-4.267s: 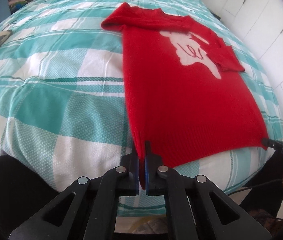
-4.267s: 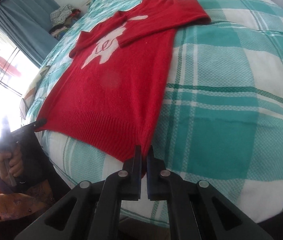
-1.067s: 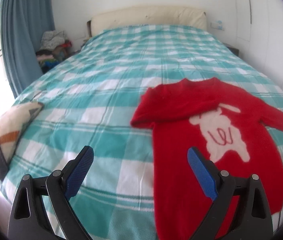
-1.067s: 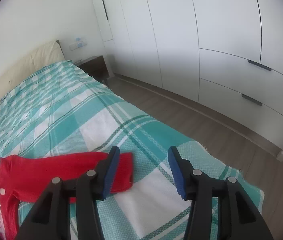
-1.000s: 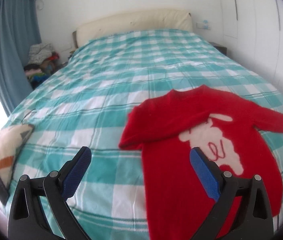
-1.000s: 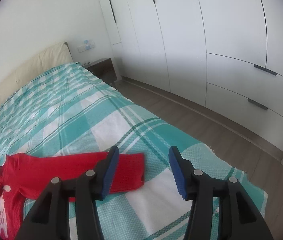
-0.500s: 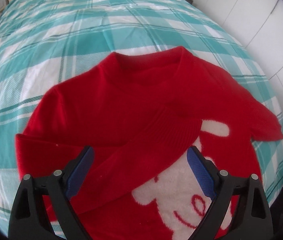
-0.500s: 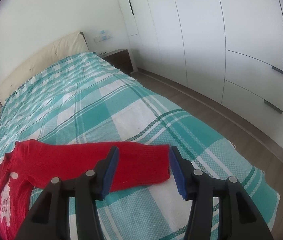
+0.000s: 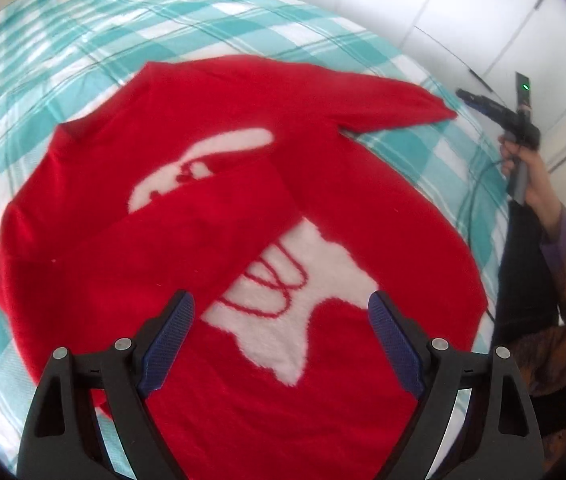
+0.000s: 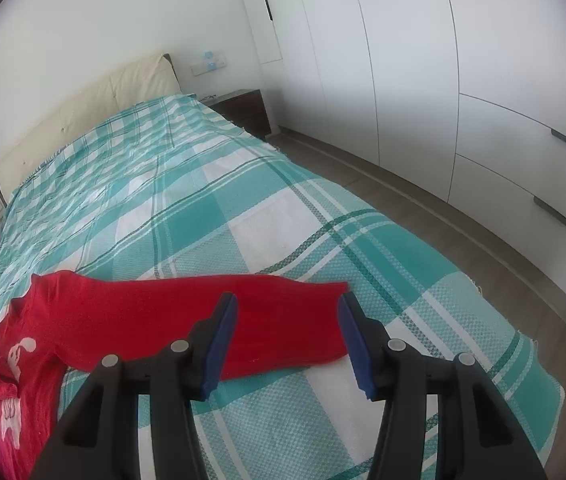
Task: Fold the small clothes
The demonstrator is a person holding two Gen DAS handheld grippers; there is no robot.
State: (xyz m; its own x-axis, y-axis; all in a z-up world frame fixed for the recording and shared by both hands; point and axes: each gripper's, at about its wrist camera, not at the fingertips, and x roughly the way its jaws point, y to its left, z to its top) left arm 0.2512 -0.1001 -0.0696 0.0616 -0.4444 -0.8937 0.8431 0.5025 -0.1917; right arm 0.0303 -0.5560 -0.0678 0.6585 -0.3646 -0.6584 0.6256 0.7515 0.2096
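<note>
Your left claw [image 9: 281, 340] hangs over the red sweater [image 9: 187, 248], its jaws wide, closing, with nothing between the pads. The sweater lies flat on the checked bed [image 9: 63, 32]; in the left wrist view its body runs from 6 o'clock, neck [image 9: 103, 104] at 10 o'clock. One sleeve is folded across the chest; the other sleeve [image 9: 387, 100] reaches to 2 o'clock. Your right claw [image 10: 287, 344] is half open, empty, straddling that sleeve's cuff end [image 10: 315, 320] from above; contact can't be told. Beyond, the bed runs to its headboard [image 10: 95, 104] at 10 o'clock.
</note>
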